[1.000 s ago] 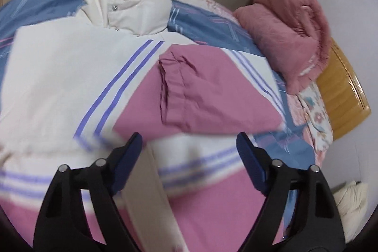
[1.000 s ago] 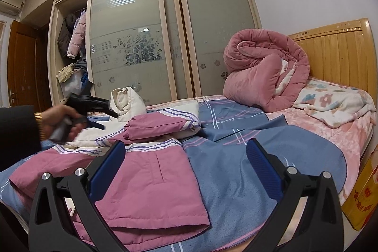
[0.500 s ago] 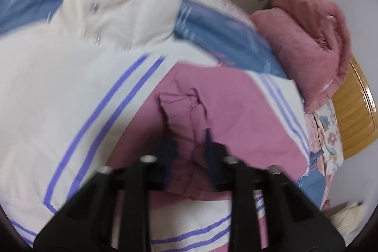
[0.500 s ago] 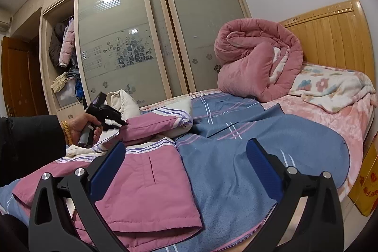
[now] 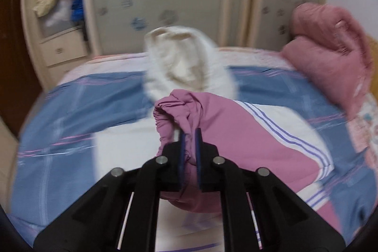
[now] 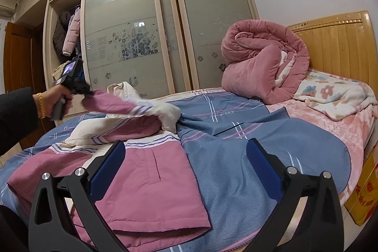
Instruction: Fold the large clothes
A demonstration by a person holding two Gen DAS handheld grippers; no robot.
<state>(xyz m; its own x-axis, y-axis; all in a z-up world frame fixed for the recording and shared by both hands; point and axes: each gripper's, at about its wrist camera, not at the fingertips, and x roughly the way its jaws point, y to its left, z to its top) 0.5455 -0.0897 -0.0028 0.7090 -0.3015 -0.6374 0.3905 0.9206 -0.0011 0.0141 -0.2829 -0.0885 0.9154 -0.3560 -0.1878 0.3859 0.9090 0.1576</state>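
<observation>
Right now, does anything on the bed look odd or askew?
Nothing damaged. The jacket lies half folded: the left gripper holds its pink sleeve lifted off the bed. The right gripper hovers open.

Illegible red characters on cardboard box (image 6: 361,193)

the left gripper (image 5: 189,131) closed on the pink sleeve cuff (image 5: 174,115) and lifted it off the jacket (image 6: 146,171).
</observation>
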